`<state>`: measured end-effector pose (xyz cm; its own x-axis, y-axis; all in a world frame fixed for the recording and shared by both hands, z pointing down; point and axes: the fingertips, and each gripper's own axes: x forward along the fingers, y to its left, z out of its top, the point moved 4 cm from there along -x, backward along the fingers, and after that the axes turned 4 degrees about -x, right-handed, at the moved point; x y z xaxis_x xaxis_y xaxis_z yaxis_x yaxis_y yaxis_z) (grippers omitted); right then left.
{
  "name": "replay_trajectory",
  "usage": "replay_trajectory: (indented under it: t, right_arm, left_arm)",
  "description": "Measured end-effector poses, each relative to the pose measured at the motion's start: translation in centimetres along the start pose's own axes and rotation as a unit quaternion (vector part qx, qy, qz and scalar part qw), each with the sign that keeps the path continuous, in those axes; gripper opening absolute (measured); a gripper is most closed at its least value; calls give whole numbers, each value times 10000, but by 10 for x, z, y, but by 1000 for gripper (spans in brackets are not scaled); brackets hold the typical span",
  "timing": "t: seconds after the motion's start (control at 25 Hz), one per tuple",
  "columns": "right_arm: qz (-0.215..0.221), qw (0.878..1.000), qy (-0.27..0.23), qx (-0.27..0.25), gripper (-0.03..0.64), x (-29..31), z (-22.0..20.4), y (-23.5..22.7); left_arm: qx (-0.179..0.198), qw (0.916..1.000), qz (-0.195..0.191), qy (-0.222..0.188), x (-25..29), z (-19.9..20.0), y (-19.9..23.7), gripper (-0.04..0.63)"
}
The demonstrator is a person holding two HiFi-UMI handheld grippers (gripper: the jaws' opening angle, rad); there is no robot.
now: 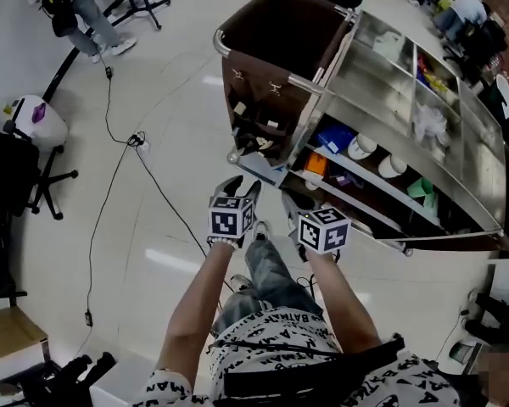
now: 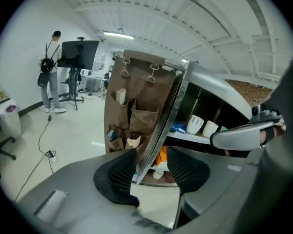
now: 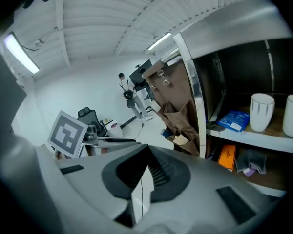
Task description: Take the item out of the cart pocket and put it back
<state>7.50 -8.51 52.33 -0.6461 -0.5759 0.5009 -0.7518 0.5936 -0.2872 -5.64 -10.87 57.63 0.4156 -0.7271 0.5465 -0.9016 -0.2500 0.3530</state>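
I am holding both grippers out toward the cart (image 1: 448, 195), side by side and tipping slightly downward. The fingers of my left gripper (image 2: 150, 156) are standing wide apart with nothing between them; through the gap I am seeing the cart's steel corner post (image 2: 168, 111). My right gripper (image 3: 149, 155) is showing only a narrow slit between its fingers, also empty.

The brown pocket panel (image 2: 141, 94) is hanging by hooks off the cart's end, at about 12 o'clock from my left fingers. A cream block (image 2: 120, 95) is sitting in an upper pocket, long axis upright, its top pointing to 12 o'clock. A pale item (image 2: 133, 141) is poking out of a lower pocket. Which one is the task's item I cannot tell.
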Motion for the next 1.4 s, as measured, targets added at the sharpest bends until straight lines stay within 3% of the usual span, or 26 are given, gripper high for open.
replay_trajectory:
  t: [0.44, 0.64, 0.88, 1.04, 1.2, 1.4]
  right_arm:
    - [-56, 9983, 523, 265, 3, 80, -1, -69]
    - [-60, 9971, 654, 382, 3, 99, -2, -88]
    - [-94, 9960, 719, 528, 2, 109, 1, -106]
    - [-121, 9952, 735, 633, 2, 112, -1, -112]
    - [-127, 9952, 718, 657, 2, 114, 0, -115]
    - [-113, 9960, 607, 641, 2, 109, 6, -107]
  left_arm:
    - [1115, 9911, 95, 716, 154, 15, 43, 202]
    - [1265, 9856, 4, 1119, 194, 9, 57, 201]
    - [1455, 9801, -89, 1347, 215, 2, 53, 151]
    - [1680, 9774, 3, 1286, 218, 4, 51, 51]
    - [1844, 9749, 21, 1251, 216, 5, 49, 42]
    - [1868, 9774, 84, 984, 191, 20, 39, 38]
